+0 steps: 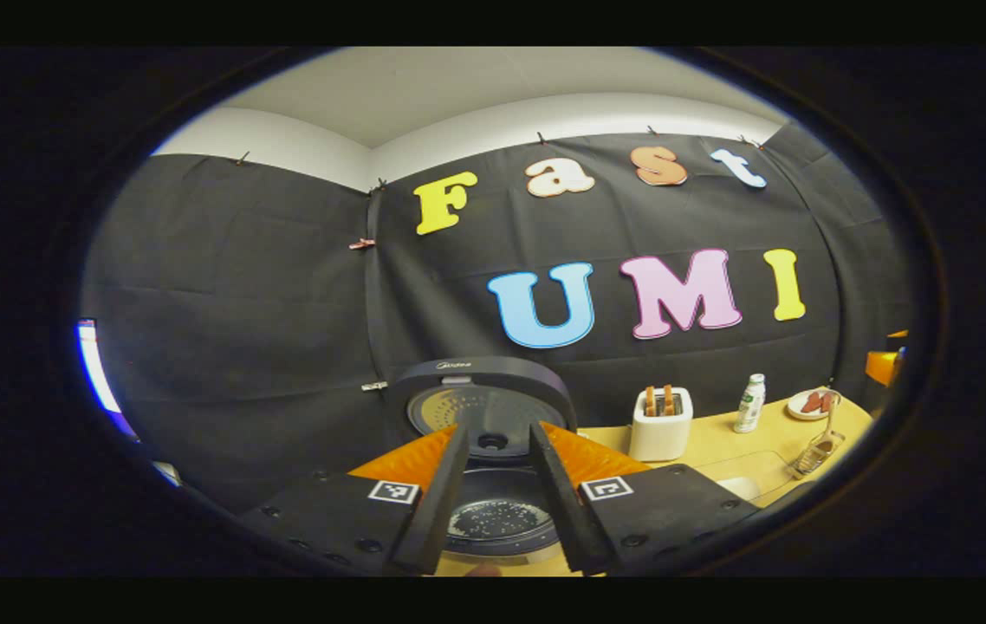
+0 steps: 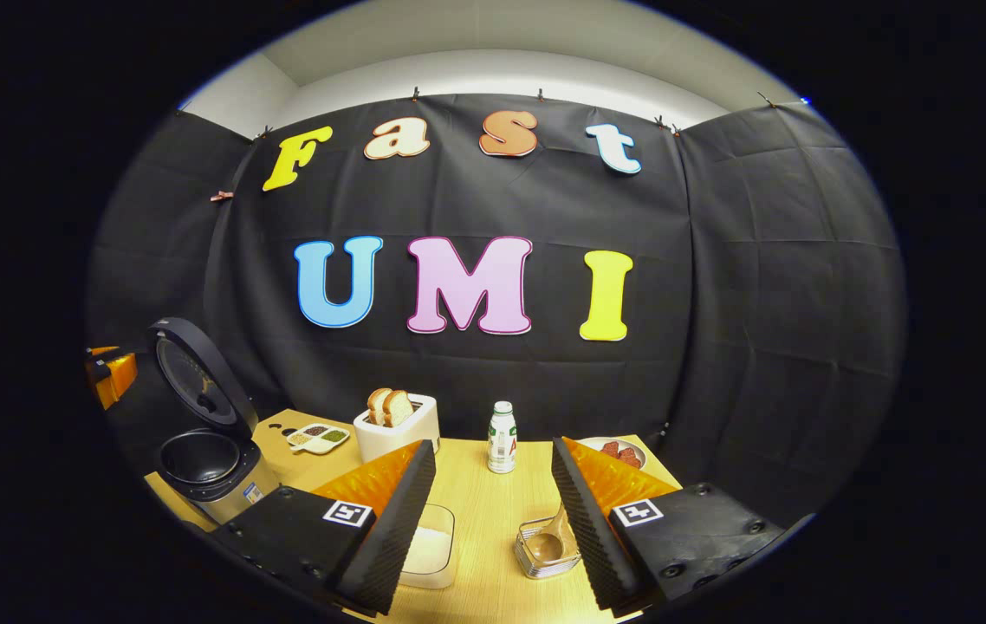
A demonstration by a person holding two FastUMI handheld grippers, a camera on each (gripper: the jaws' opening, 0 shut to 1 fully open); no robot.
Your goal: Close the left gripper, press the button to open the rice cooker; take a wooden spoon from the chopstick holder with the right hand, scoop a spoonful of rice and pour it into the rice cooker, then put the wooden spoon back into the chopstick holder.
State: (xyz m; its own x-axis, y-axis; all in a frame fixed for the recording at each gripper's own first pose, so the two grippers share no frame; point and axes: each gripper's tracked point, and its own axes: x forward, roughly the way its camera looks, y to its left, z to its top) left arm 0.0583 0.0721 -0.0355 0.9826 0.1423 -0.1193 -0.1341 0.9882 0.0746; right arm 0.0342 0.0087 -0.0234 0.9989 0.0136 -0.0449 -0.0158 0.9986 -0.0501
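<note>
We saw the rice cooker [image 1: 493, 451] standing open straight ahead of the left gripper [image 1: 497, 433] in the left gripper view, its lid [image 1: 483, 400] raised upright behind the dark inner pot [image 1: 497, 520], where pale specks lay scattered on the bottom. That gripper's fingers stood a little apart, narrowing toward their tips, with nothing between them, and they framed the pot from above. To the right of the cooker on the wooden table [image 1: 718, 446] we noted a white toaster [image 1: 661, 423] with slices in its slots, then a small bottle [image 1: 750, 403], a plate [image 1: 815, 404] at the far end, and the wire chopstick holder [image 1: 818, 451] nearer us. In the right gripper view, the right gripper [image 2: 493, 459] hovered with its fingers spread wide and empty above the table [image 2: 484, 520]. Just beside its right finger sat the chopstick holder [image 2: 545, 546] with the wooden spoon [image 2: 549, 542] resting in it, bowl down. By the left finger lay a clear container of rice [image 2: 428, 546]. The open rice cooker [image 2: 207, 451] stood well to the left at the table's edge, with a divided tray [image 2: 318, 438] between it and the toaster [image 2: 396, 425], which held bread. The bottle [image 2: 502, 438] stood upright between the fingertips, farther back, and the plate [image 2: 619, 452] peeked out behind the right finger.
</note>
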